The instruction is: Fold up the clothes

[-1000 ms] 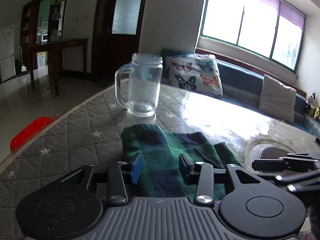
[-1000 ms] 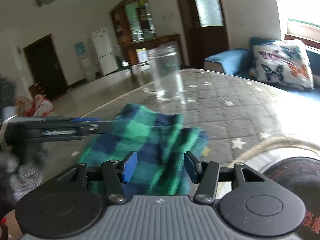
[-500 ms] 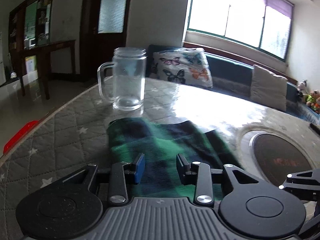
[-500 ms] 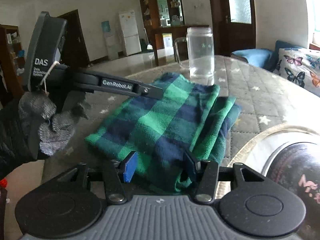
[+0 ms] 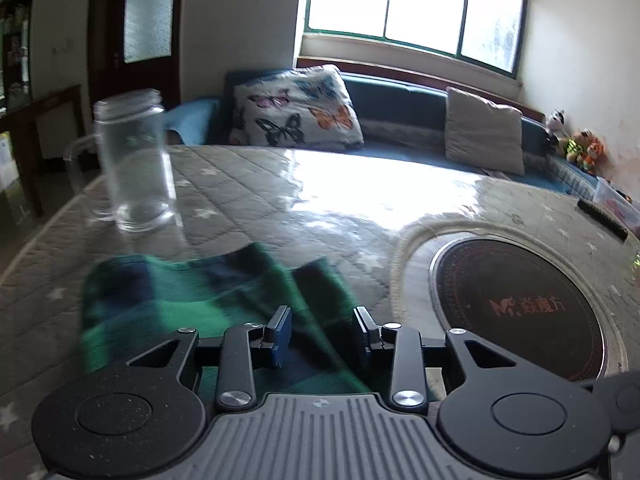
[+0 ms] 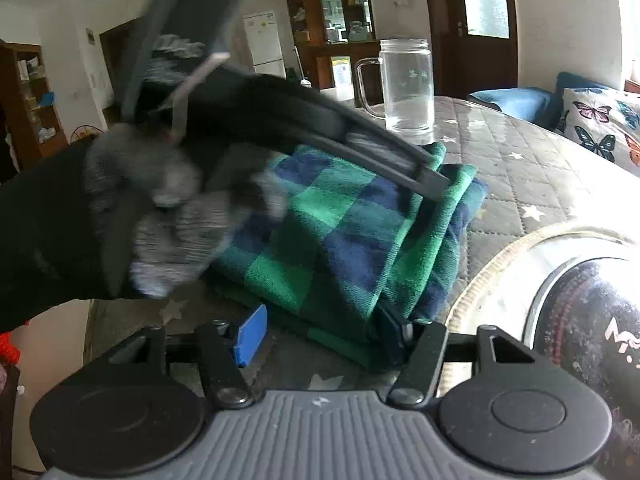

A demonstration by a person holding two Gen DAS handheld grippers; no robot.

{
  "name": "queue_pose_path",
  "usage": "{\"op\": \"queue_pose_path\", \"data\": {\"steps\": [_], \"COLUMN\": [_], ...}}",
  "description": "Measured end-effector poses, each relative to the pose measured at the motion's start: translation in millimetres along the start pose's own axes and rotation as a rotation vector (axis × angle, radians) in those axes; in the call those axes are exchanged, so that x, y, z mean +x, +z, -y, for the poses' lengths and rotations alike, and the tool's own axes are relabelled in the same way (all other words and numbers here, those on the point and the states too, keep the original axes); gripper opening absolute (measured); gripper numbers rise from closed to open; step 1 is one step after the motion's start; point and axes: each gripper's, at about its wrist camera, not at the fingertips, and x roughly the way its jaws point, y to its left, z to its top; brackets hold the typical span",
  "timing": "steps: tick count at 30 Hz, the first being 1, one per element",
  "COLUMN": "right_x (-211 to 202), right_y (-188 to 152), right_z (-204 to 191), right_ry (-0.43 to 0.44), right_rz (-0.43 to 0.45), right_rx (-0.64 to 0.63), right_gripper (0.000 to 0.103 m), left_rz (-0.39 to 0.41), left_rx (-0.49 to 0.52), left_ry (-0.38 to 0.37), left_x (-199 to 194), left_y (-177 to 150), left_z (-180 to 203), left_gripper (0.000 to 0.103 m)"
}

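Quilted table (image 5: 248,184), folded plaid cloth (image 6: 340,232), glass mug (image 5: 134,164), round hotplate (image 5: 520,312)

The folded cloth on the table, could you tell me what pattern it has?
The folded cloth is a green and dark-blue check, clearest in the right wrist view.

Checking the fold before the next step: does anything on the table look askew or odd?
The green and blue plaid cloth is folded unevenly: its right edge shows stepped, offset layers. The glass mug stands upright and empty, close behind the cloth. Nothing spilled or damaged.

One folded plaid cloth (image 6: 344,236), one glass mug (image 6: 406,84), two cushions (image 5: 296,110), one hotplate (image 5: 520,312).
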Motion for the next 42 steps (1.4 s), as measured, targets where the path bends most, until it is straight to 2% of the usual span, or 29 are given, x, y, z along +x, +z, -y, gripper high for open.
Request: {"op": "queue_pose_path", "data": {"steps": [4,10,18,25,27,29,31,36,42], "right_x": [1,3,3,2,1,-2,-6,-16,-26], "right_y": [-2,-5,-9,-9,-9,-10,-12,-17,-28], "right_z": [-1,-2,-3,-7,-9,-12,-16,-28,-36], "right_ry": [0.018,0.042,0.072,0.085,0.083,0.072,0.059,0.028,-0.009], "right_rz": [0.007,0.016,0.025,0.036,0.043,0.049,0.056,0.054,0.032], "right_rx": [-0.007,-0.024,-0.035,-0.038,-0.046,-0.054,-0.065,-0.09,-0.089], "right_gripper": [0.072,0.086,0.094,0.099,0.101,0.103,0.103,0.103,0.103], "left_rz": [-0.034,-0.056,-0.086,-0.079,-0.07,-0.054,-0.039,0.002,0.072], "left_rx": [-0.009,-0.006,0.0,0.014,0.028,0.036,0.031,0.02,-0.001], "left_ry": [-0.013,-0.023,-0.044,-0.034,-0.024,-0.007,0.001,0.038,0.099], "left_x": [24,38,52,42,35,27,18,-10,-54], "left_y": [5,11,16,17,17,17,17,13,-1], "left_z": [3,7,11,16,18,19,17,11,-1], "left_gripper": [0.028,0.027,0.027,0.029,0.035,0.046,0.048,0.062,0.085]}}
